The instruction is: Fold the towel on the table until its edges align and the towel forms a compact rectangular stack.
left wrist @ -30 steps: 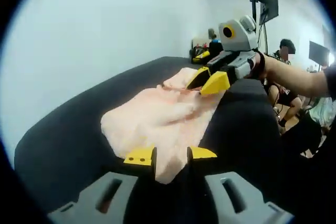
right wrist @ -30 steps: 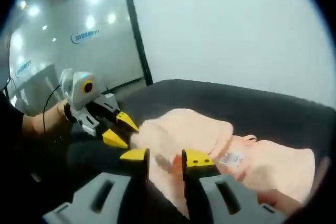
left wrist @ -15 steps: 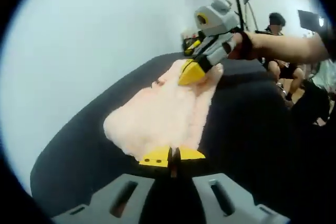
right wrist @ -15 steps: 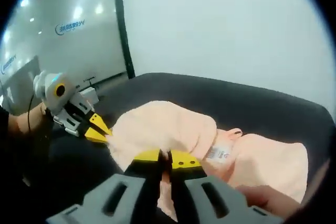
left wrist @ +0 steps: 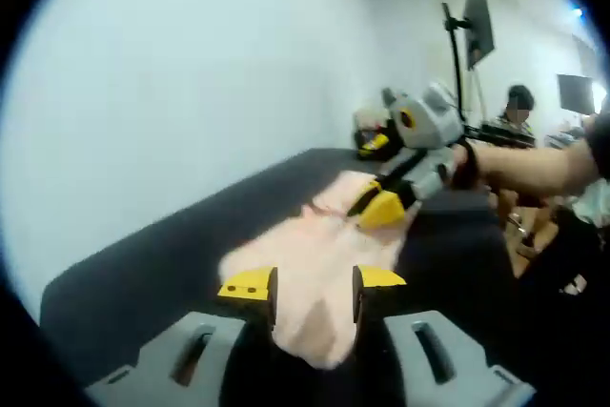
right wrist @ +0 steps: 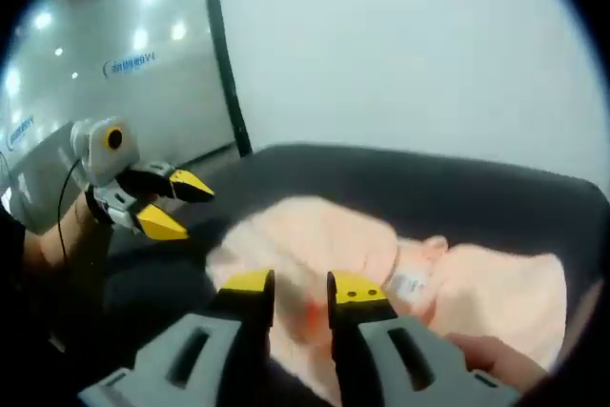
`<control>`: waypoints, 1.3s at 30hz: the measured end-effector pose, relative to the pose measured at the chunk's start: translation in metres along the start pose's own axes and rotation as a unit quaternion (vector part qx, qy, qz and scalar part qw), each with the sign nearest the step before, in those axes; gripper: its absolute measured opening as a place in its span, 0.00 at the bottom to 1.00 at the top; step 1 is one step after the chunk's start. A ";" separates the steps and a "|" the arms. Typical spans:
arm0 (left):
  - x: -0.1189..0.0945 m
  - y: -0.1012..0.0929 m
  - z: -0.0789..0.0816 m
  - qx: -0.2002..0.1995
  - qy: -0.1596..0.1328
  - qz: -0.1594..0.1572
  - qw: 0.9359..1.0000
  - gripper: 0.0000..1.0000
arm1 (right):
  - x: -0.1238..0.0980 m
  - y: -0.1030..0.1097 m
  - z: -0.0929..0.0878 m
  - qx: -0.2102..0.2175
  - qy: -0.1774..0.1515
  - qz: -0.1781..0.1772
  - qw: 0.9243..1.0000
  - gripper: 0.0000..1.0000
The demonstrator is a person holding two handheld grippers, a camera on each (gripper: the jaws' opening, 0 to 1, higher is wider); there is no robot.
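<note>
towel (left wrist: pixel 315 269) on table (left wrist: pixel 143 274)

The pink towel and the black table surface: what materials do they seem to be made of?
The pink towel looks like soft terry or fleece cloth: fuzzy, matte nap, rumpled folds, and a small white label sewn on. The black table surface appears to be matte, possibly fabric or a padded cover; it has no shine, but blur hides its texture.

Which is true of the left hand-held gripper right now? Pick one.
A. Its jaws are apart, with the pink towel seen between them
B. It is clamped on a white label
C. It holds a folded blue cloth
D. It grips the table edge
A: in the left gripper view, the left hand-held gripper has its yellow-tipped jaws spread, and the pink towel on the dark table shows in the gap.
</note>
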State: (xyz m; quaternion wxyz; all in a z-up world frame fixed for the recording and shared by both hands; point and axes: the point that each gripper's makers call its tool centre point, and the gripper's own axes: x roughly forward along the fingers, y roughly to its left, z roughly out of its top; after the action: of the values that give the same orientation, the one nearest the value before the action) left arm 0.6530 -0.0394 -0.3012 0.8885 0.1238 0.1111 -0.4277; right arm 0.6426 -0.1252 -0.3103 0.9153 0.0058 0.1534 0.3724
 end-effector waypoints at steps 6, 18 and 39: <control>0.042 -0.026 -0.059 0.002 0.088 -0.071 0.994 0.23 | 0.023 -0.002 -0.042 -0.059 0.073 -0.006 0.996 0.24; 0.033 -0.030 -0.014 0.012 0.041 -0.099 0.994 0.33 | -0.008 -0.013 -0.032 0.006 0.052 0.006 0.999 0.35; 0.122 -0.019 -0.013 0.060 0.100 -0.171 0.978 0.13 | -0.077 -0.076 -0.021 0.078 -0.044 -0.066 0.994 0.26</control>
State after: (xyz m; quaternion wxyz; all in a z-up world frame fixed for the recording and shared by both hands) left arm 0.7107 -0.1360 -0.3533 0.7775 0.1981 0.1927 -0.5649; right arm 0.6357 -0.2351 -0.3186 0.9404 0.0837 0.1414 0.2979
